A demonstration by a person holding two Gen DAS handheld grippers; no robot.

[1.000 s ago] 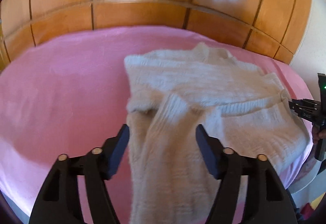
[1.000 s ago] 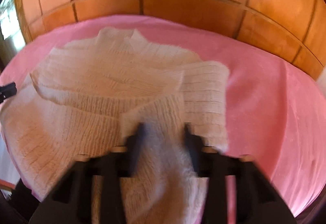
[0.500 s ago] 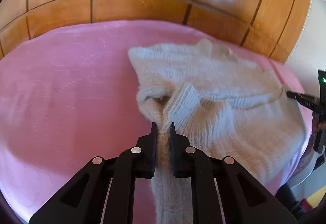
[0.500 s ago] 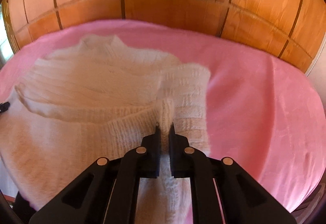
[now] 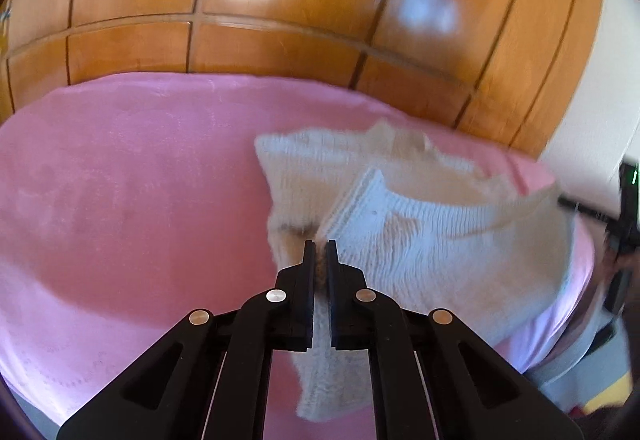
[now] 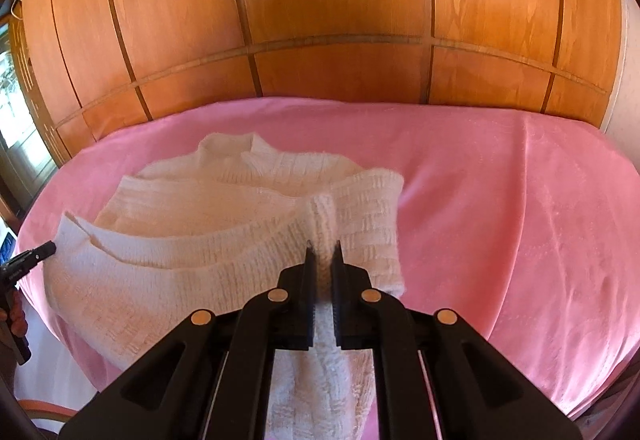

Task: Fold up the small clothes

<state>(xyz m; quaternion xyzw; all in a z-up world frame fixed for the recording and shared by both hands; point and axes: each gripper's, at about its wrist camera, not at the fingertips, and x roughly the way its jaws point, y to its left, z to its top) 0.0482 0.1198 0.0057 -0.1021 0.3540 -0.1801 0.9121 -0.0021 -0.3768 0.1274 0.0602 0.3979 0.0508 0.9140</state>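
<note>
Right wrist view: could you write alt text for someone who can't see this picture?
A black hand-held gripper is pinched shut on a fold of a cream knitted sweater, which lies partly folded on a pink blanket. Glossy wooden panels fill the background, and the tip of a second hand-held gripper meets the sweater's far left edge.

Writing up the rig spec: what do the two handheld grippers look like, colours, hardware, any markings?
Both match: the left gripper and right gripper are matte black, with flat parallel jaws on angular linkage arms that have triangular cut-outs. Each has four round pivot pins, silver and brass-coloured. The right gripper's body, seen from the left wrist view, shows a small green light. No cables, printed markings or sleeves can be made out.
</note>
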